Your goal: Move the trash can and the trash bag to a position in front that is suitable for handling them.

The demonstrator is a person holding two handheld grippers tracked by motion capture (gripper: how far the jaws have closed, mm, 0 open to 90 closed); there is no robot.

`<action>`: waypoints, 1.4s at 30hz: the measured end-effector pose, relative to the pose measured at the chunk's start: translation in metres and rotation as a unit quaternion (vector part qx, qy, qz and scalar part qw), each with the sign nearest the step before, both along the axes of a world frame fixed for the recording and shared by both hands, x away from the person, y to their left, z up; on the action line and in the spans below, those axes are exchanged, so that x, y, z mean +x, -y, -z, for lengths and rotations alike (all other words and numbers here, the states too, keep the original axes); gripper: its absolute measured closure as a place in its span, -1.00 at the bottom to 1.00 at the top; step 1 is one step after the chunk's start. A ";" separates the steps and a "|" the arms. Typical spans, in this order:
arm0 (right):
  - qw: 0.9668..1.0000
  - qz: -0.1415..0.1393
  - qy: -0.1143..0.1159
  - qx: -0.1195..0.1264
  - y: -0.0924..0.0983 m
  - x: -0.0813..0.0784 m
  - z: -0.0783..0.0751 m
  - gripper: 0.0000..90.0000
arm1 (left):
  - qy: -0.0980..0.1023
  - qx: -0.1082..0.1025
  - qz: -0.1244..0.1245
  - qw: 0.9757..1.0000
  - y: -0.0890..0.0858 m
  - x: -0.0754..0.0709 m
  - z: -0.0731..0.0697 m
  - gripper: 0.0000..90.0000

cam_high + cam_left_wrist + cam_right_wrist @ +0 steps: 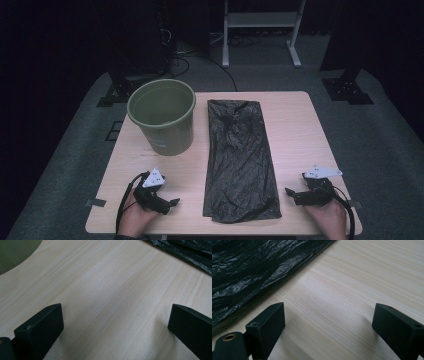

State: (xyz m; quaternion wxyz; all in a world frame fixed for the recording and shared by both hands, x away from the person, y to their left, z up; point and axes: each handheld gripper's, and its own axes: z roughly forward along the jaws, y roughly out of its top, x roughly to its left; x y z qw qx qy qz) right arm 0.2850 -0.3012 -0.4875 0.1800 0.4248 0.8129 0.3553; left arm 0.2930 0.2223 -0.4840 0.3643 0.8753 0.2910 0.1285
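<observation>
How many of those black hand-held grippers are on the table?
2. The left gripper rests near the table's front left, below the green bucket; the right gripper rests front right, beside the black bag.

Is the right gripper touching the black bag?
Apart. The right gripper view shows bare table between the right gripper and the black bag.

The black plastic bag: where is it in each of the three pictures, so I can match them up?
High view: the black plastic bag lies flat down the middle of the table, right of the green bucket.
Left gripper view: its edge fills the top right corner.
Right gripper view: it covers the upper left.
Shared landmark: the pale wood table top, beside the bag in all three.
</observation>
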 end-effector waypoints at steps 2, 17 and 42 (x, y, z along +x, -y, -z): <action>1.000 -0.003 0.000 0.000 0.000 0.000 0.000 -0.77 | 0.000 0.000 0.000 1.000 0.000 0.000 0.000 -1.00; 1.000 -0.020 0.002 0.014 0.000 -0.003 -0.004 -0.19 | 0.000 0.001 -0.002 1.000 0.001 0.001 0.000 -1.00; 0.996 -0.057 -0.015 0.067 -0.034 0.005 -0.012 0.09 | 0.000 0.000 -0.003 1.000 0.002 0.003 0.000 -1.00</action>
